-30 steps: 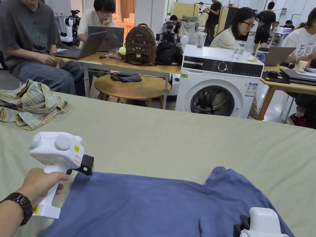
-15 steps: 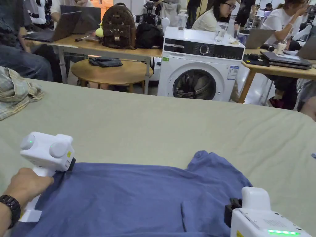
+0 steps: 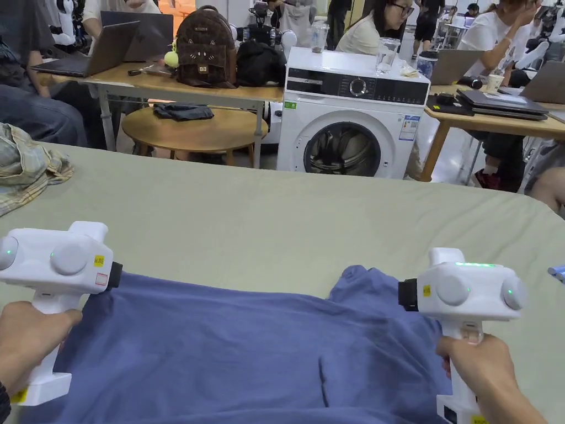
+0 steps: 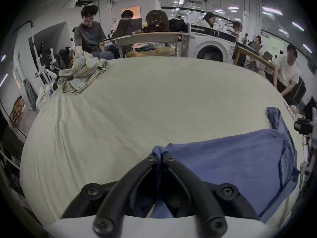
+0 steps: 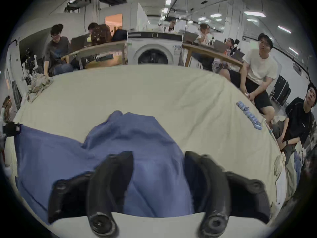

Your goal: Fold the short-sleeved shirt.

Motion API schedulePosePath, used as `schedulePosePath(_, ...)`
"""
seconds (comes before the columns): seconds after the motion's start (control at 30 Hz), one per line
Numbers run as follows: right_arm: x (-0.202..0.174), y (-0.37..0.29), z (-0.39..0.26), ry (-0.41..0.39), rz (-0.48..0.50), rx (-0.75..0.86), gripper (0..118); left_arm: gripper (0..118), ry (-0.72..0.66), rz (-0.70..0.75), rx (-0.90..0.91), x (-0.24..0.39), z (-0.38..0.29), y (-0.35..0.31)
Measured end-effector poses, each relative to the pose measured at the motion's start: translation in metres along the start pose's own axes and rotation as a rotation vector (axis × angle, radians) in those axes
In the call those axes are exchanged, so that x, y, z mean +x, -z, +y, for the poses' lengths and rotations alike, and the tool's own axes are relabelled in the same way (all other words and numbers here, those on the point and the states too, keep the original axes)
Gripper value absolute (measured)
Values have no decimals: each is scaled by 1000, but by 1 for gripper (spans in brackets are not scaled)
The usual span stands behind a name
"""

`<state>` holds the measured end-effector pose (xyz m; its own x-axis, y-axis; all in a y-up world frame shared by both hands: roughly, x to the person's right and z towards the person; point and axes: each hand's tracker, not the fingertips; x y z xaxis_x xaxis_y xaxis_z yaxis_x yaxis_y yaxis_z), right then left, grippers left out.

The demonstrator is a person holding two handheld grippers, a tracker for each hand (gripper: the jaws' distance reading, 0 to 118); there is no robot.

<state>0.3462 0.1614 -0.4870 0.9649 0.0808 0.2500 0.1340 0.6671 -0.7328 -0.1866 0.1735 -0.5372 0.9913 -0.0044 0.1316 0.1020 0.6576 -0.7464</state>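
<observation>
The blue shirt [image 3: 232, 353] runs off the bottom edge of the head view, so its near hem is unseen. The plaid cloth [image 3: 25, 171] is cut by the left edge there. In the right gripper view the right gripper [image 5: 158, 157] is blurred, and the small blue strip [image 5: 248, 114] at right is perhaps clips, too small to tell.

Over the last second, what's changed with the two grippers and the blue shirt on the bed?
The right gripper has come up from the near edge to the blue shirt, level with the left one; its fingers are open over the cloth. The left gripper reached the shirt's far left corner and is now shut on it. The plaid shirt stays crumpled at the far left of the bed.
</observation>
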Motion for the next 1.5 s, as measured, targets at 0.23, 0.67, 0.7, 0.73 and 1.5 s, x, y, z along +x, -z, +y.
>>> schedulePosePath(0.23,26,50,4,47,-4,-158,66,0,-7,-2,17,-7,-10,-11)
schedulePosePath(0.67,19,44,-15,-4,77,-134,0,0,-11,-3,24,-6,-17,-15)
schedulePosePath(0.7,19,36,-15,-2,68,-104,0,0,-16,-4,30,-7,-17,-18)
schedulePosePath(0.73,19,24,-14,-1,38,-49,0,0,-27,-5,39,-9,-15,-22)
schedulePosePath(1.5,27,-236,121,29,-20,508,0,0,-36,-1,372,-38,123,-200)
